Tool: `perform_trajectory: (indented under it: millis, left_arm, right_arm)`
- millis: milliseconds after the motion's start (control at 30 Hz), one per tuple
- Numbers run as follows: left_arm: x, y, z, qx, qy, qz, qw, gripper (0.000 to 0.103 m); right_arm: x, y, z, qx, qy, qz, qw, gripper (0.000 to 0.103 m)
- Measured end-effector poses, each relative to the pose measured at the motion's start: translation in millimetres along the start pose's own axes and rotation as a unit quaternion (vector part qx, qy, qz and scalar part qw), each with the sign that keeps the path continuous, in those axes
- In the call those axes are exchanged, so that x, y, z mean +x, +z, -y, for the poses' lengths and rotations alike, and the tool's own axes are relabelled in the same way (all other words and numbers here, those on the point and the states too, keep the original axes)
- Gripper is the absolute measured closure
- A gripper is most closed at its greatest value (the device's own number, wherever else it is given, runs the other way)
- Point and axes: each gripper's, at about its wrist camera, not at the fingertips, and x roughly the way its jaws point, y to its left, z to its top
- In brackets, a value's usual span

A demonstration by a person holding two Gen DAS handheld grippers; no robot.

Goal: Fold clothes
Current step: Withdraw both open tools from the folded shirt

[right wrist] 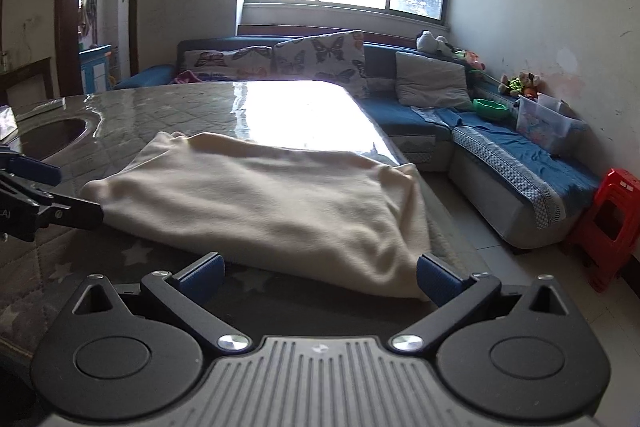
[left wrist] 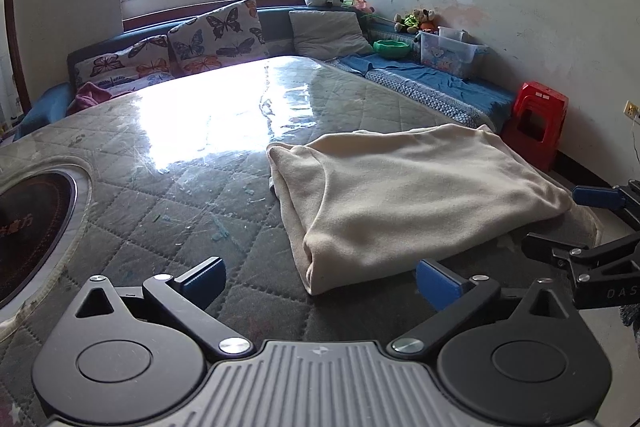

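Left wrist view: left gripper (left wrist: 318,281) has its blue-padded fingers spread wide apart, nothing between them, hovering just short of the near left corner of the cream garment (left wrist: 404,203). The garment lies folded into a rough rectangle on the tabletop (left wrist: 168,195), toward its right edge, with its far right corner close to that edge. Right gripper (left wrist: 596,219) enters at the right, fingers apart, at the garment's near right corner; whether it touches the cloth cannot be told. A round inset burner (left wrist: 32,231) sits near the tabletop's left edge. A red stool (left wrist: 536,127) stands beyond the right edge.

Right wrist view: right gripper (right wrist: 320,279) fingers are spread apart, empty, with the garment's (right wrist: 260,203) near right corner lying just before the right pad. Left gripper (right wrist: 36,191) is at the garment's left edge, fingers apart.
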Motion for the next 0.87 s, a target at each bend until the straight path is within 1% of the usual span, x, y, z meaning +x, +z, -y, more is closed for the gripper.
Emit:
perform_trajectory:
  millis: [267, 400, 867]
  left_arm:
    - [-9.9, -6.0, 0.5, -0.016, 0.003, 0.009, 0.9998, 0.000]
    - [-13.4, -10.2, 2.1, -0.021, 0.003, 0.009, 0.9997, 0.000]
    - [-22.7, -18.5, 11.2, -0.021, -0.002, 0.012, 0.9997, 0.000]
  right_arm:
    - [-4.9, -4.4, -11.8, -0.003, -0.002, -0.007, 1.000, 0.000]
    - [-7.9, -6.8, -13.8, 0.007, 0.000, -0.008, 1.000, 0.000]
    - [-19.5, -11.4, -23.0, 0.014, 0.005, 0.001, 1.000, 0.000]
